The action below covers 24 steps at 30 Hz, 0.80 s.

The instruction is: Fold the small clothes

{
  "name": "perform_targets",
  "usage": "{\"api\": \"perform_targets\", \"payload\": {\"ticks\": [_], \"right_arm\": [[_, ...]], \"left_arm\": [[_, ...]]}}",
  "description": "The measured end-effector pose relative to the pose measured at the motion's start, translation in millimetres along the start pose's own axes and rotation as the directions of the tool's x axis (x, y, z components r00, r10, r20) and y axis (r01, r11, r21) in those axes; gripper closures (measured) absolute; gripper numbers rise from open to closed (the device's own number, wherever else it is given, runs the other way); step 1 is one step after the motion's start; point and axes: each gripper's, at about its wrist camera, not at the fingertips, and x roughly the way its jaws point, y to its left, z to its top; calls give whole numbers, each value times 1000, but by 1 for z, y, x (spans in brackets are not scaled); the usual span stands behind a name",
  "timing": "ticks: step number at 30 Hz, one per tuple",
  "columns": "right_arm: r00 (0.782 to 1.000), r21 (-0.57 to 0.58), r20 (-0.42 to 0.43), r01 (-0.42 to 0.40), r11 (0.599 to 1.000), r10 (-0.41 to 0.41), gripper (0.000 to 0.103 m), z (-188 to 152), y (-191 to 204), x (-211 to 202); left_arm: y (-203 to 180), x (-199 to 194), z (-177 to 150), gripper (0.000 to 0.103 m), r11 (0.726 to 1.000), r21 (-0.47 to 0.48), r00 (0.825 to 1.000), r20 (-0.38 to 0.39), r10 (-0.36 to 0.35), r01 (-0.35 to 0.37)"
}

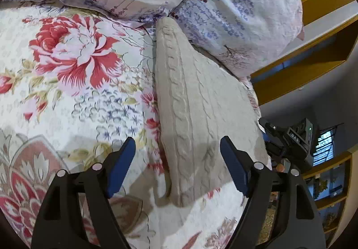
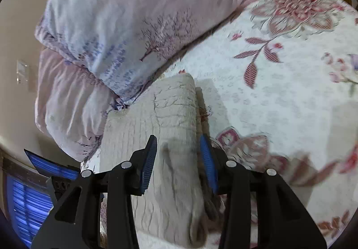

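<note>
left claw (image 1: 177, 146): apart, empty | right claw (image 2: 179, 148): apart, straddling folded sweater (image 2: 172, 114), unclamped

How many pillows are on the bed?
2: one pillow lies on top, the other pillow sits under it, both beside the folded knit sweater. More may be hidden.

You are in a home bedroom. Before you lies a rose-printed white quilted bedspread (image 1: 73, 83). Plump lilac floral pillows (image 2: 116, 31) sit behind it.
</note>
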Motion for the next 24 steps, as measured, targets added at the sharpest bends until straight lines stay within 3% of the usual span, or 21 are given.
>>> {"api": "perform_targets", "payload": {"ticks": [1,3,6,9,12,17,21,24], "right_arm": [[1000,-6,-7,6,1000,-6,64,0,2,4],[999,-71,1,35,997,-35,88,0,13,11],[993,-170,110,60,984,-42,94,0,32,-2],[980,-189,174,127,974,-94,94,3,34,-8],[968,-159,108,243,957,-228,94,2,17,17],[953,-180,113,296,938,-280,91,-2,19,23],[948,-205,204,287,936,-246,77,-2,36,-2],[959,-257,221,233,938,-178,72,-6,52,-11]], "left_arm": [[-1,3,2,25,1000,0,1000,-3,4,-4],[-2,8,5,24,1000,-1,1000,-6,14,-14],[-7,13,8,24,999,17,1000,8,29,-29],[-16,16,10,21,997,54,998,26,56,-58],[-23,21,10,21,993,86,997,34,74,-76],[-28,26,11,21,988,110,994,44,102,-106],[-27,24,11,18,988,111,993,55,106,-111],[-27,25,11,18,988,104,993,51,106,-111]]}}
